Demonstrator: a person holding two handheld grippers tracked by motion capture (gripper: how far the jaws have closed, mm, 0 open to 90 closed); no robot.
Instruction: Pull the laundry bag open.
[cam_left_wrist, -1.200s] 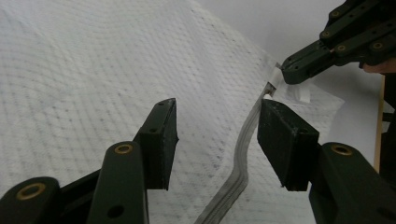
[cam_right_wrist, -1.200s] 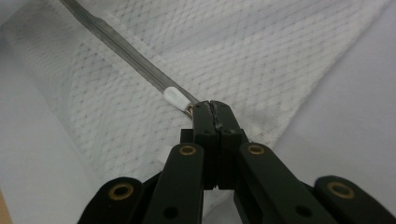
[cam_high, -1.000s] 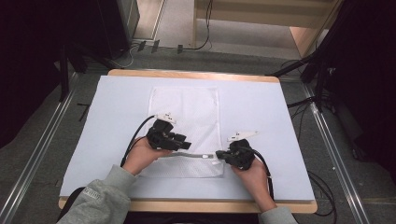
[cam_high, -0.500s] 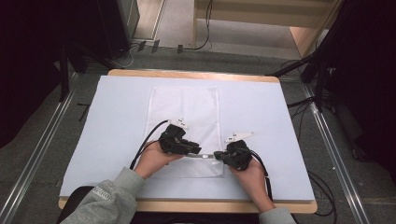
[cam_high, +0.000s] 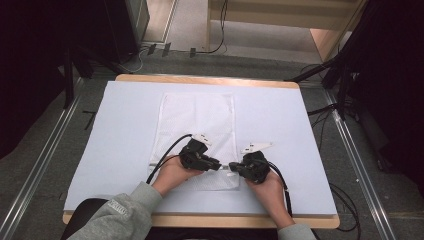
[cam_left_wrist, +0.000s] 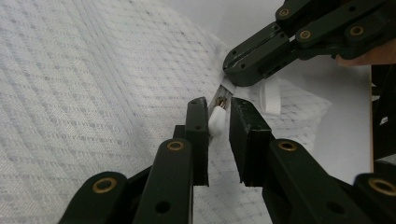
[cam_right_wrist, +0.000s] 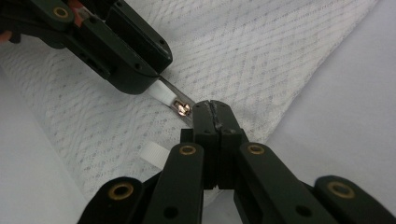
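A white mesh zipper bag (cam_high: 197, 120) lies flat in the middle of the table. Its zipper runs along the near edge. My left gripper (cam_high: 218, 164) is shut on the zipper's white pull tab (cam_left_wrist: 215, 122), which sits between its jaws (cam_left_wrist: 218, 109). The brass slider (cam_right_wrist: 181, 108) lies just ahead of my right gripper (cam_right_wrist: 215, 106), whose jaws are shut on the bag's fabric at the zipper's end. In the high view the right gripper (cam_high: 232, 166) almost touches the left one tip to tip.
A white sheet covers the wooden table (cam_high: 125, 125), with bare room left and right of the bag. A small white label (cam_right_wrist: 154, 154) sticks out of the bag's edge. Cables trail from both grippers toward the near edge.
My left gripper has slid right along the bag's near edge with the pull tab, closing the gap to the right gripper. The right gripper has stayed put.
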